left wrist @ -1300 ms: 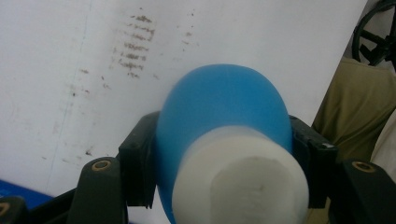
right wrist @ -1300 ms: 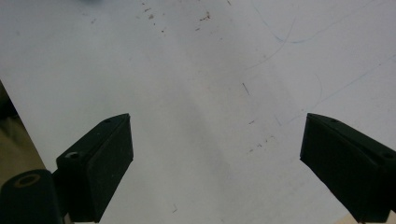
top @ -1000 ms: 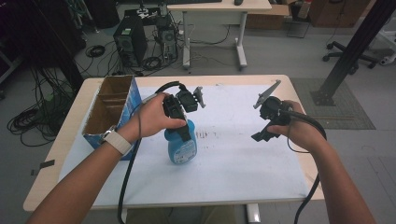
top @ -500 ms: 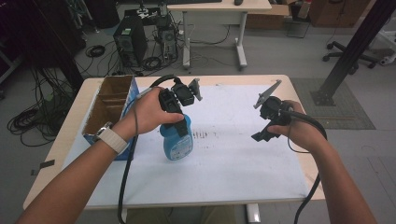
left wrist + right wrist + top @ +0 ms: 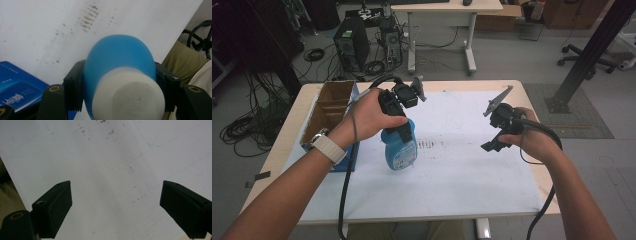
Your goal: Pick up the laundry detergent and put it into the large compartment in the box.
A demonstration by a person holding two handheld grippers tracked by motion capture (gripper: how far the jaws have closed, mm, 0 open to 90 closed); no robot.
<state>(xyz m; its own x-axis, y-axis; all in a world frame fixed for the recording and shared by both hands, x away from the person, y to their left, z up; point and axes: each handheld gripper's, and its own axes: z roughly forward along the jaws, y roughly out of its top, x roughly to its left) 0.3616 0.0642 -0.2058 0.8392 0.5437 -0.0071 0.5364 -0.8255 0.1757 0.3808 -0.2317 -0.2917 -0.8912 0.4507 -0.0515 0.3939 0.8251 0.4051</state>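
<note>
Left gripper (image 5: pixel 404 131), centre-left of the high view, jaws clamped on the blue spray bottle (image 5: pixel 400 149); right gripper (image 5: pixel 492 145), centre-right, jaws wide apart over the bench (image 5: pixel 472 170).

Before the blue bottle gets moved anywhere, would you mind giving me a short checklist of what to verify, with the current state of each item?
1. Left hand-held gripper shut on the blue plastic bottle with the white cap: ok, a jaw presses each side.
2. Grip placement: ok, jaws sit just below the cap.
3. Bottle lifted off the white paper sheet: cannot tell; its base looks at or near the sheet in the high view.
4. Right hand-held gripper free to assist: ok, jaws wide apart with nothing between.
5. Open brown cardboard box apart from the bottle: ok, it stands at the table's left edge.
6. Cap closed tight: cannot tell.
</note>
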